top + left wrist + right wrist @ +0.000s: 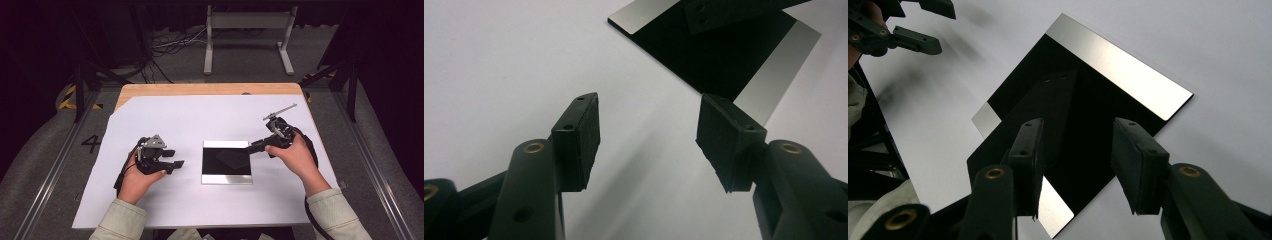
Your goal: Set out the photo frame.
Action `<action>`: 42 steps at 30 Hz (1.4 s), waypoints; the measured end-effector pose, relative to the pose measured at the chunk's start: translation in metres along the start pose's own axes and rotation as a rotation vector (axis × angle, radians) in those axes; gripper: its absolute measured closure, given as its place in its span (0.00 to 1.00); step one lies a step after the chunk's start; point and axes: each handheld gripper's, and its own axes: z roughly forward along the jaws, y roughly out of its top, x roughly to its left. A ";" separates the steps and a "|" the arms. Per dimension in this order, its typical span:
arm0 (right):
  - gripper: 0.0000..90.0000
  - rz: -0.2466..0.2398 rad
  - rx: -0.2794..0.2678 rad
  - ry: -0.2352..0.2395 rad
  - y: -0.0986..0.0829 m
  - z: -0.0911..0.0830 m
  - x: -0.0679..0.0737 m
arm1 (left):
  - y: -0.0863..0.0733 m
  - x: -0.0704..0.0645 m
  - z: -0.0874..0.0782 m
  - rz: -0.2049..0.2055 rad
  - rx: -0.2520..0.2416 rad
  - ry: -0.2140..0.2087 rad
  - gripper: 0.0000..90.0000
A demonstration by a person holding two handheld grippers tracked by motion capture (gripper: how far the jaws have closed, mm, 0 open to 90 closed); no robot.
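Mirrored, one square plate (226,162) lies between two released tongs, left (176,159) and right (252,146).

Square plate (226,162): glossy black centre, silver strips at 12 and 6 o'clock edges. Sheet (210,120): plain white. Bench (200,89): pale wood. Both claws: matte black.

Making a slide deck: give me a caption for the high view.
Two hand-held grippers, left and right, flank a glossy square plate on white paper.
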 end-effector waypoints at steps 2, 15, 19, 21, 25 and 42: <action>0.62 0.006 0.004 0.002 0.000 0.001 0.000 | 0.000 0.000 0.000 0.001 0.001 0.002 0.48; 0.54 0.139 0.028 0.066 -0.001 0.015 -0.004 | 0.000 -0.001 0.001 0.002 0.005 0.001 0.48; 0.54 0.142 0.042 0.073 -0.001 0.020 -0.003 | 0.000 -0.001 0.001 0.001 0.006 0.003 0.48; 0.53 0.144 0.049 0.076 -0.002 0.022 -0.003 | 0.000 -0.001 0.001 0.001 0.006 0.005 0.48; 0.52 0.148 0.052 0.089 -0.002 0.026 -0.002 | 0.000 -0.001 0.001 0.002 0.006 0.006 0.48; 0.48 0.167 0.095 0.163 -0.001 0.041 0.003 | 0.000 -0.001 0.002 0.003 0.005 0.012 0.48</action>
